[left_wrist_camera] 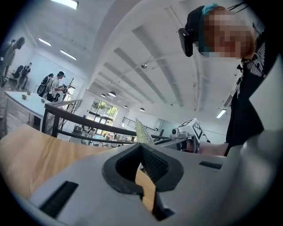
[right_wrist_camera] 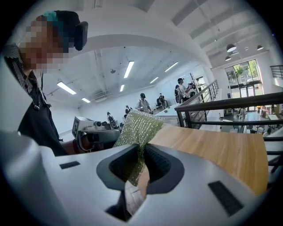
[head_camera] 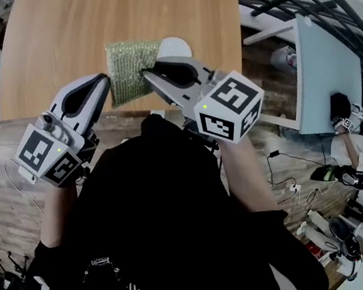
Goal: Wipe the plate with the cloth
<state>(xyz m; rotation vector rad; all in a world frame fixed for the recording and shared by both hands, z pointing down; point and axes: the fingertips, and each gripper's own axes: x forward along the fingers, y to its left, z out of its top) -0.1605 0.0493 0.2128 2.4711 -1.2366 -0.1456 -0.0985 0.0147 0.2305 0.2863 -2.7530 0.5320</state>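
I held a two-jaw gripper in each hand, both raised in front of my chest over the near edge of a wooden table (head_camera: 72, 35). Stretched between them was the cloth (head_camera: 128, 70), a green mesh with a glittery sheen, hanging upright like a small curtain above the table edge.

My left gripper (head_camera: 105, 82) had its fingers pressed together on the cloth's left edge. In the left gripper view a thin sliver of the green mesh (left_wrist_camera: 141, 131) rose from the point where the two dark pads met.

My right gripper (head_camera: 148, 76) pinched the cloth's right side. In the right gripper view the mesh (right_wrist_camera: 139, 128) fanned out above the closed fingers and ran down between the pads, with a little of it trailing below them.

The plate (head_camera: 176, 46), white and round, sat on the table just behind the cloth's right edge. The cloth and my right gripper hid most of it, so only its top arc showed. I could not tell whether the cloth touched it.

I wore a black top. Several people stood at tables far off in the bright hall.
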